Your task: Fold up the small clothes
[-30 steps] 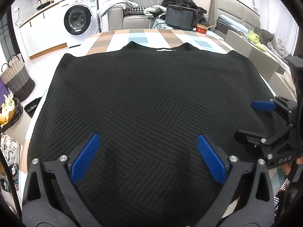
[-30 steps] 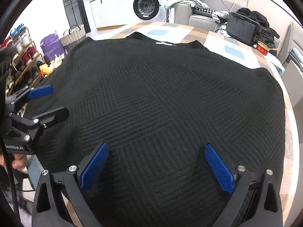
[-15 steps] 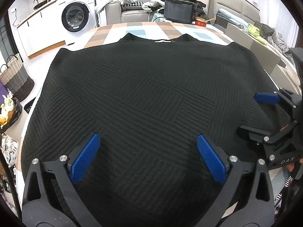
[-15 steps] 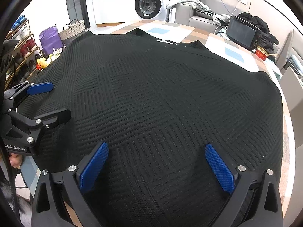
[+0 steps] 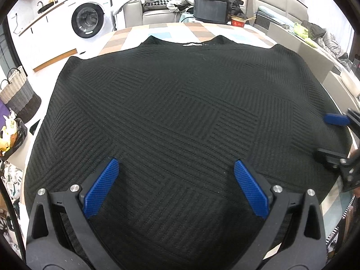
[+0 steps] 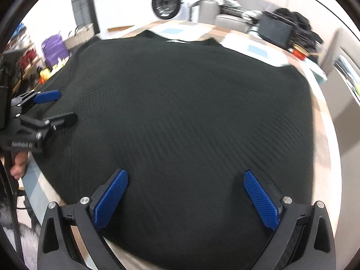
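1. Black knit sweater [image 5: 180, 117] lies spread flat, front side down or up not clear, across a table with a checked cloth [image 5: 157, 30]; collar w/ white label [image 5: 192, 44] at the far edge, hem at the near edge.
2. Left gripper [image 5: 176, 184] hangs over the near hem, jaws spread wide, nothing between the blue pads [image 5: 101, 187]; whether they touch the knit can't be told.
3. Right gripper [image 6: 185, 196] likewise released, pads wide apart over the hem nearer the sweater's right side; this view is motion-blurred.
4. Each tool shows in the other's cam: right one at the right edge of the left view, left one at the left edge of the right view, both gaping, over the sweater's sides.
5. Bkgd: washing machine [image 5: 88, 21] far left, sofa [image 5: 155, 11] piled w/ clothes, dark monitor [image 5: 211, 11] and red bowl [image 5: 238, 21] at the table's far end, woven basket [image 5: 19, 96] on the floor at left.
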Motion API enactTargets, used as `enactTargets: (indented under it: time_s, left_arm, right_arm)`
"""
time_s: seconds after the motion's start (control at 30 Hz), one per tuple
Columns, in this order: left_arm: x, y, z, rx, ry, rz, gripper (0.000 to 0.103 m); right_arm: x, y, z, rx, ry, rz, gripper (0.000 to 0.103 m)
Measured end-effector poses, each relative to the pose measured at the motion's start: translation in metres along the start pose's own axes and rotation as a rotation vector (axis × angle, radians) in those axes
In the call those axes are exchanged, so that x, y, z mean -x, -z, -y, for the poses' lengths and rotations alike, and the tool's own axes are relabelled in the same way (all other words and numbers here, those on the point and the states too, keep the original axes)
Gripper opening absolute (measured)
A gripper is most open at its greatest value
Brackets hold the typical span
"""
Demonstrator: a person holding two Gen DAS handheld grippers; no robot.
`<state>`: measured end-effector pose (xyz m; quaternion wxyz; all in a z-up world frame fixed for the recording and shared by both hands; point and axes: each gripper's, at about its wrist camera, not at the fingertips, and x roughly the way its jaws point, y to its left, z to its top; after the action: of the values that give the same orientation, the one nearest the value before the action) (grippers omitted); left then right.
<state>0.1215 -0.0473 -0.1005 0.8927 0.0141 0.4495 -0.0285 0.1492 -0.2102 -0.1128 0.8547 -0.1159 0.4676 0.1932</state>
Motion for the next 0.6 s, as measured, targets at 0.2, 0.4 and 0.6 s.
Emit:
enactTargets:
  time_s: [0.2, 0.4, 0.6]
  left_arm:
    - [0.0, 0.002, -0.002, 0.001, 0.002, 0.002, 0.102]
    - [0.001, 0.003, -0.003, 0.003, 0.002, 0.003, 0.102]
    - [0.003, 0.006, -0.006, 0.005, 0.012, 0.005, 0.102]
  right_arm:
    - [0.025, 0.02, 0.015, -0.044, 0.07, -0.025, 0.103]
    - [0.04, 0.028, 0.031, -0.17, 0.092, -0.052, 0.103]
    - [0.062, 0.028, 0.07, -0.44, 0.016, 0.007, 0.103]
